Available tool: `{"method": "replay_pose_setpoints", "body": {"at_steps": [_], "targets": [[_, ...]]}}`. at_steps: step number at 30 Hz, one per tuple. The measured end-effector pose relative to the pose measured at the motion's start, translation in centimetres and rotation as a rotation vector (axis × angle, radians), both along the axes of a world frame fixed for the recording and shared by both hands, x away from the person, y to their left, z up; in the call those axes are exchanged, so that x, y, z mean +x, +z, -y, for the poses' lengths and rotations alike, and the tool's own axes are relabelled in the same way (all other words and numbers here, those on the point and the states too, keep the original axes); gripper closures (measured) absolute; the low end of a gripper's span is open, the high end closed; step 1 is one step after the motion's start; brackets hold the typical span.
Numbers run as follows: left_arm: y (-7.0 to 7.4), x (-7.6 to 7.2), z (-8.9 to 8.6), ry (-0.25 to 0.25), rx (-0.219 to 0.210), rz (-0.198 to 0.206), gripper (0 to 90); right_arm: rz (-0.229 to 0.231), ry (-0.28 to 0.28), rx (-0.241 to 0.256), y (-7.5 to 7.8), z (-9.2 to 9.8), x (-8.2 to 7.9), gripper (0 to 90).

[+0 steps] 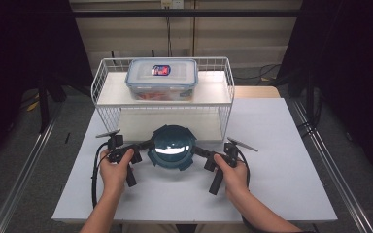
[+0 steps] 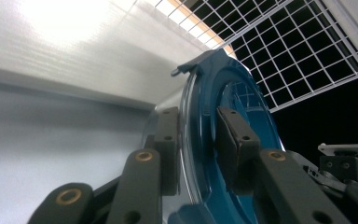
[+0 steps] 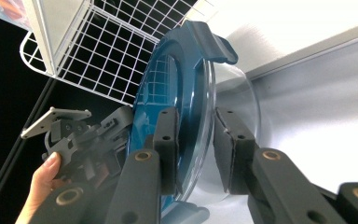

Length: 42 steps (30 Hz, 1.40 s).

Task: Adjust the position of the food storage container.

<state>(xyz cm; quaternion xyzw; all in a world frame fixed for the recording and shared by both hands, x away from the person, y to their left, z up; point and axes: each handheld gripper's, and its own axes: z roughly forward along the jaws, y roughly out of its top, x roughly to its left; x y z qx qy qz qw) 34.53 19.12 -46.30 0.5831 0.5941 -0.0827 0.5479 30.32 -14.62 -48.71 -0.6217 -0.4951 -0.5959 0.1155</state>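
Two hands low in the high view, each wrapped round a gripper handle: left hand (image 1: 112, 167) at lower left of centre, right hand (image 1: 233, 175) at lower right of centre. Just above them, left gripper (image 1: 143, 145) and right gripper (image 1: 200, 150) reaching inward from either side, both clamped on the rim of a round blue-lidded container (image 1: 171, 145) sitting at the middle of the frame on the white table (image 1: 281, 165). Seen along the left gripper (image 2: 198, 149) in its own view: jaws nearly closed, one pad on the clear bowl side and one on the blue lid side of the container (image 2: 240, 93), rim pinched between them at centre frame; right gripper (image 2: 349, 163) at the lower right edge. Seen along the right gripper (image 3: 196, 149) in its own view: same grip mirrored, jaws narrowed onto the rim of the container (image 3: 182, 84), blue lid toward the left, clear bowl toward the right; left gripper (image 3: 81, 135) and left hand (image 3: 42, 186) at lower left. Farther back in the high view, directly behind the container, a white wire shelf rack (image 1: 108, 92) in the upper middle of the frame. On its top tier, a clear rectangular food box (image 1: 161, 80) with a pale blue clip lid and a sticker, well apart from the grippers.
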Motion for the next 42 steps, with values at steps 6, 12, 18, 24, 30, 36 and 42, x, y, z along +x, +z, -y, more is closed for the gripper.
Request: {"method": "replay_pose_setpoints", "body": {"at_steps": [6,12,18,24,30,36,42], "targets": [[1.0,-1.2,0.1,-0.002,0.014,0.002,72.3,-0.024,0.037,0.018,0.3,0.4,-0.6,74.8],[1.2,-2.7,0.1,-0.01,0.007,-0.032,74.0,-0.075,0.054,0.043,0.3,0.9,-1.4,75.3],[0.8,-4.2,0.0,-0.031,-0.009,-0.063,73.5,-0.111,0.055,0.062,0.4,1.4,-2.2,75.2],[-0.6,-4.5,0.4,0.035,-0.037,-0.076,66.6,-0.07,-0.037,0.038,-0.3,0.5,-1.8,72.5],[-1.3,-4.7,0.5,0.084,-0.078,-0.008,66.5,-0.024,-0.108,0.064,-0.8,0.1,-1.6,71.9],[-1.8,-4.4,1.2,0.114,-0.09,-0.013,54.4,0.019,-0.155,0.04,-1.0,-0.6,-1.7,68.5],[-2.1,-4.4,0.9,0.137,-0.145,-0.019,58.2,0.046,-0.185,0.03,-1.5,-1.1,-2.2,64.3]]}}
